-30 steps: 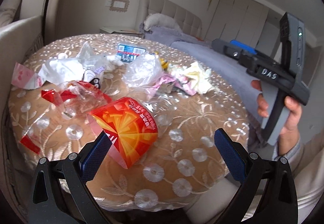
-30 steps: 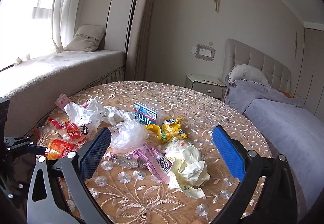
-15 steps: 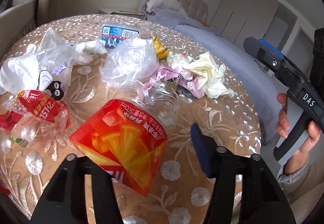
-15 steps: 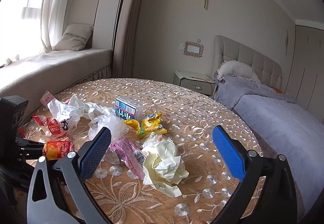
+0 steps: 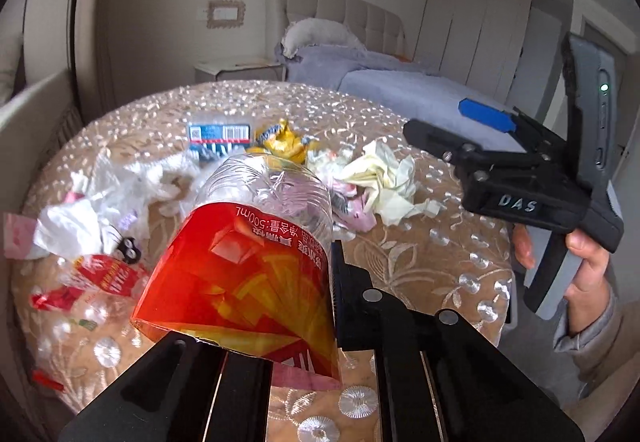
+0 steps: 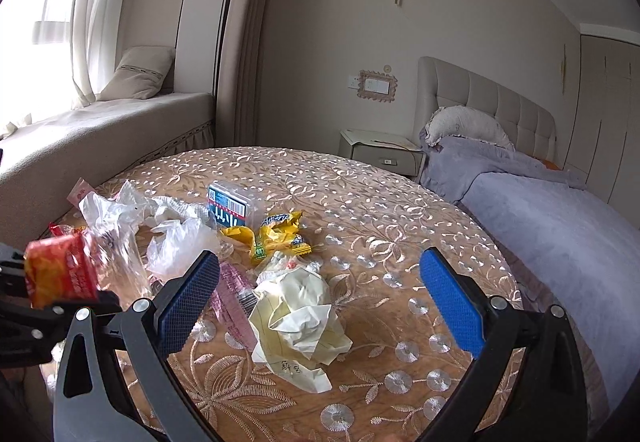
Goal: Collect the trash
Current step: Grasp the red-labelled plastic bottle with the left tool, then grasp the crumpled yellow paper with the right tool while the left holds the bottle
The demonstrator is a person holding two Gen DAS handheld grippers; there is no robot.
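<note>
Progress: early. The left gripper has its fingers closed on one item, a crushed clear plastic bottle with a red-orange label, held above the near edge of the desk. The right gripper is wide apart and empty, poised over a crumpled pale-yellow paper ball. Outstanding on the desk: yellow snack wrapper, blue-labelled box, clear plastic bags, pink wrapper. No bin is visible.

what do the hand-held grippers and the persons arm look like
Each hand-held gripper is black-framed with silver rivets and blue textured pads. The right hand-held gripper carries white "DAS" lettering, a grey handle and a green light. The right hand is bare, with a grey sleeve.
</note>
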